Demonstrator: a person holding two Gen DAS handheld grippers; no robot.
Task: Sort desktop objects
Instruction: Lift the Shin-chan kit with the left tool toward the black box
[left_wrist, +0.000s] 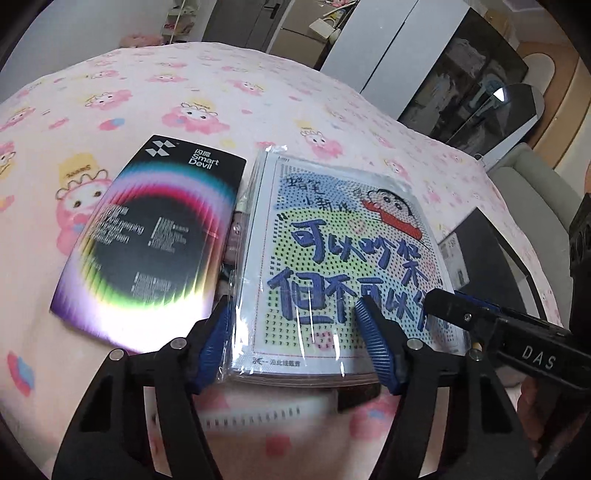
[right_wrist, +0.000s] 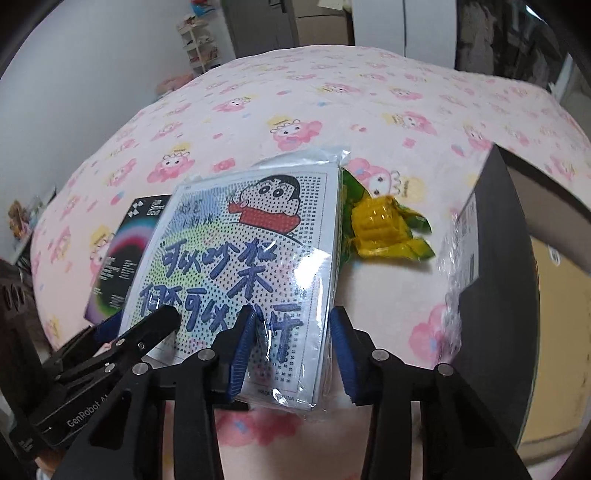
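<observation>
On my feeds the bedspread (left_wrist: 229, 92) is pale pink with a repeated print of pink cartoon figures in yellow hats. The plastic-wrapped kit (left_wrist: 332, 258) carries a dotted pattern of blue, green and yellow, bold dark blue handwritten characters and a cartoon boy in a red top; left of the kit, the black box (left_wrist: 147, 236) shows a rainbow ring fading to purple. Right of the kit I see a yellow and green wrapper (right_wrist: 384, 225), and my claws have ribbed blue pads (left_wrist: 376, 347) on black arms.
</observation>
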